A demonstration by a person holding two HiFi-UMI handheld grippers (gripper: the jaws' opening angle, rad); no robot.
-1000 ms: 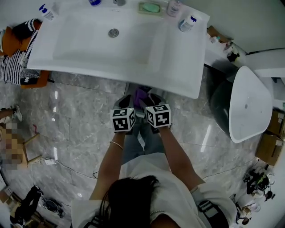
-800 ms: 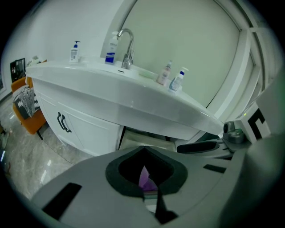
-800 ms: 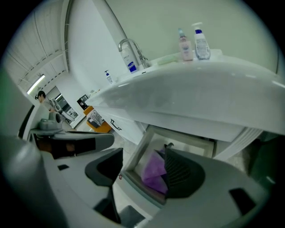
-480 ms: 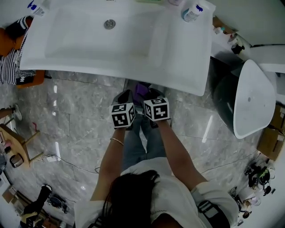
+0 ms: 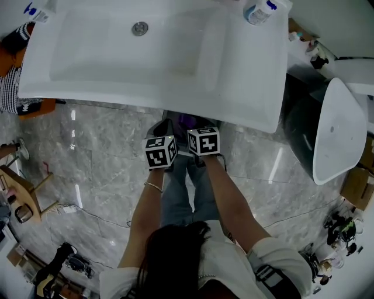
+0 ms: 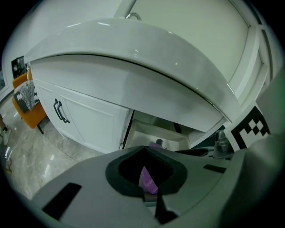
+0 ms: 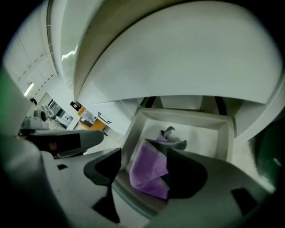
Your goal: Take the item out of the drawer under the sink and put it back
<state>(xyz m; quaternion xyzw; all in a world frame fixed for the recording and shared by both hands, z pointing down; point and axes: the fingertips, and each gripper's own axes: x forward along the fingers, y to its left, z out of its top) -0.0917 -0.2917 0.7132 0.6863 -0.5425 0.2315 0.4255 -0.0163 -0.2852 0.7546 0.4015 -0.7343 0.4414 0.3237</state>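
A purple folded cloth [image 7: 149,171] lies in the open white drawer [image 7: 225,133] under the sink [image 5: 158,58]. A small dark grey object [image 7: 168,131] sits behind it. My right gripper [image 7: 141,165] hangs over the drawer's front; its jaws have just been opening and now stand wide, with the cloth between them. In the head view the cloth [image 5: 187,121] peeks out under the sink's front edge, between the right gripper [image 5: 203,129] and the left gripper [image 5: 163,131]. The left gripper [image 6: 144,158] has its jaws together, and the cloth [image 6: 147,180] shows through their notch.
A white cabinet door with a black handle [image 6: 60,111] is left of the drawer. A bottle [image 5: 257,11] stands on the sink's rim. A white toilet [image 5: 342,134] is at the right, and an orange chair [image 5: 14,99] with striped fabric at the left. The floor is grey marble.
Both grippers have sunk and moved closer to the sink's front edge and the drawer. The sink fills more of the head view.
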